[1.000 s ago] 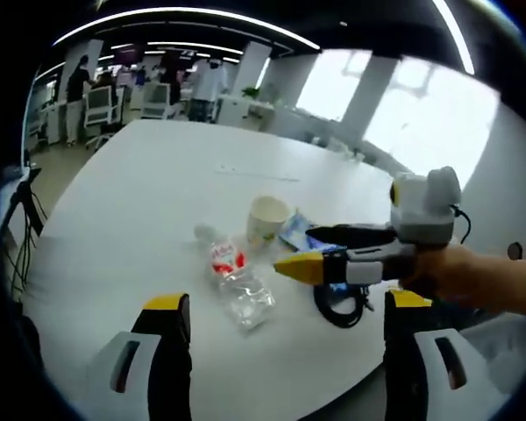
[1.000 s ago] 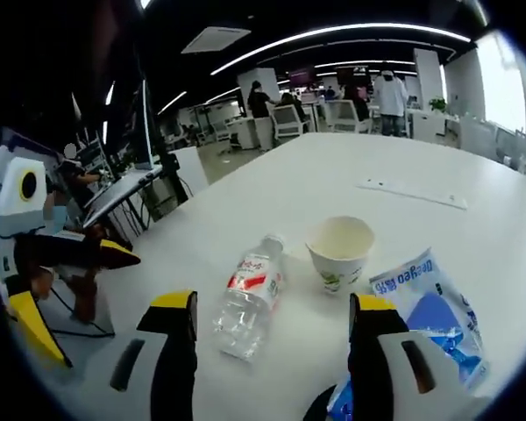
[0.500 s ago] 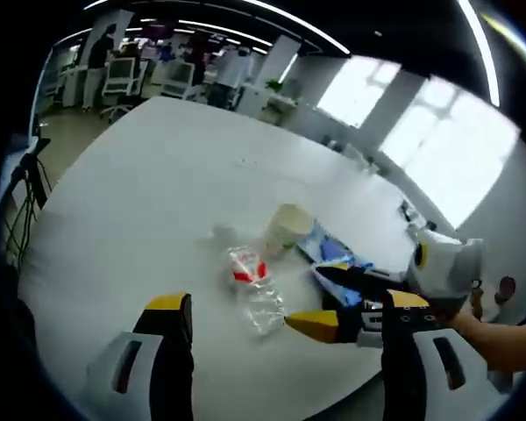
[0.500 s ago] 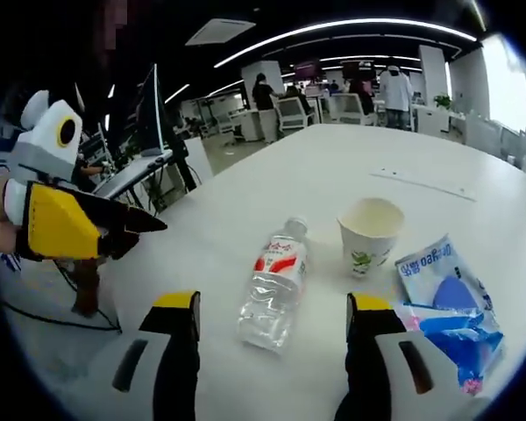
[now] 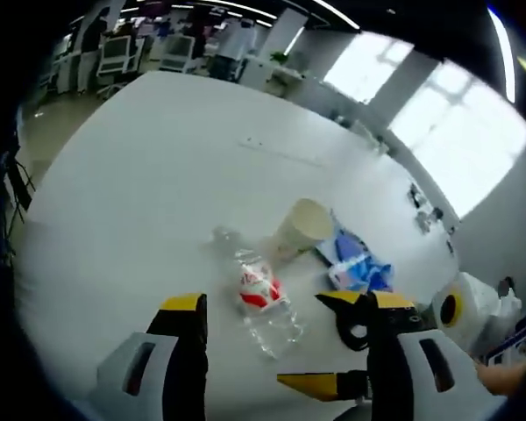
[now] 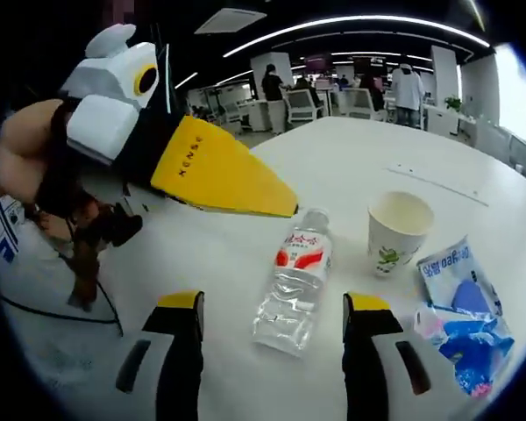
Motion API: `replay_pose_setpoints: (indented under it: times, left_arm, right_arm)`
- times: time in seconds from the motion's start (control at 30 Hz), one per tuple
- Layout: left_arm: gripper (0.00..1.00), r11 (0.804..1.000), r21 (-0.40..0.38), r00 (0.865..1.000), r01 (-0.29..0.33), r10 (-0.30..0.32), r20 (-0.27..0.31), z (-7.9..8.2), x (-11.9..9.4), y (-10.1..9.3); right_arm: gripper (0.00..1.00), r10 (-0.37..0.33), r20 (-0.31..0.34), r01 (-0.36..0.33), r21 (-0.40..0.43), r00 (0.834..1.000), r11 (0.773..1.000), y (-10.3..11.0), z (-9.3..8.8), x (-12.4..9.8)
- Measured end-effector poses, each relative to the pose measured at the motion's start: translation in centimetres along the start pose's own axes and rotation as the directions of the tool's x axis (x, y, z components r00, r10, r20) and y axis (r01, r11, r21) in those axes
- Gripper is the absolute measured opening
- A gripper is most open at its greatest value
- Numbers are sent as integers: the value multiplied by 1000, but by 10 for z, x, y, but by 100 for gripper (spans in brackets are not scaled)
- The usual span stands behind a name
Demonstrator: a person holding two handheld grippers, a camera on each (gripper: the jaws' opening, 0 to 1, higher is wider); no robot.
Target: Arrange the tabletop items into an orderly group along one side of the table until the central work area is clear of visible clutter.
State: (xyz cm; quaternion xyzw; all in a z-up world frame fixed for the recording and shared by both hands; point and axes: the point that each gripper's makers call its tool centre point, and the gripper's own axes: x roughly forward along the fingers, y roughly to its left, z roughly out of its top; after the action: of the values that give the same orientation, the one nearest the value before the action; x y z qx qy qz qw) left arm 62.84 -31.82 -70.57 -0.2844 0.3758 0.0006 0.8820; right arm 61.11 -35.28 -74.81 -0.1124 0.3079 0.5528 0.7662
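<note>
In the left gripper view, the left tongs [image 5: 285, 351] cover part of a black cable loop [image 5: 352, 326] and the right tongs [image 5: 351, 346] crossing there. The blue packets [image 6: 463, 316] run off the right gripper view's edge, their print too blurred to read.

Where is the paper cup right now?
In the right gripper view, the paper cup stands upright on the white table, right of the lying water bottle and just above the blue packet.

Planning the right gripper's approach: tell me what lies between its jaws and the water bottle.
Bare white table; in the right gripper view, nothing sits between the right gripper and the lying water bottle.
</note>
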Motion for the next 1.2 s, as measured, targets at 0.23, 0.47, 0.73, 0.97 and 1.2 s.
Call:
replay_pose_setpoints:
  times: [0.23,0.47,0.73,0.97,1.2]
  left_arm:
    - [70,1000,-3,999,-29,28,-29,0,17,8]
    - [69,999,-13,998,-38,37,-45,5,33,15]
    - [66,997,-34,995,-63,61,-78,5,53,24]
    - [67,994,-30,990,-104,101,-94,5,66,34]
    - [66,992,-30,987,-124,120,-102,9,80,37]
  right_arm:
    - [58,-8,-22,8,27,1000,1000,0,-5,10]
    - [54,-27,-45,29,35,999,999,-4,-10,17]
    - [53,-24,-68,25,14,997,1000,0,-12,27]
    - [50,-58,-86,57,-12,995,998,-4,-16,30]
    - [45,-69,-88,70,0,994,998,-10,-15,35]
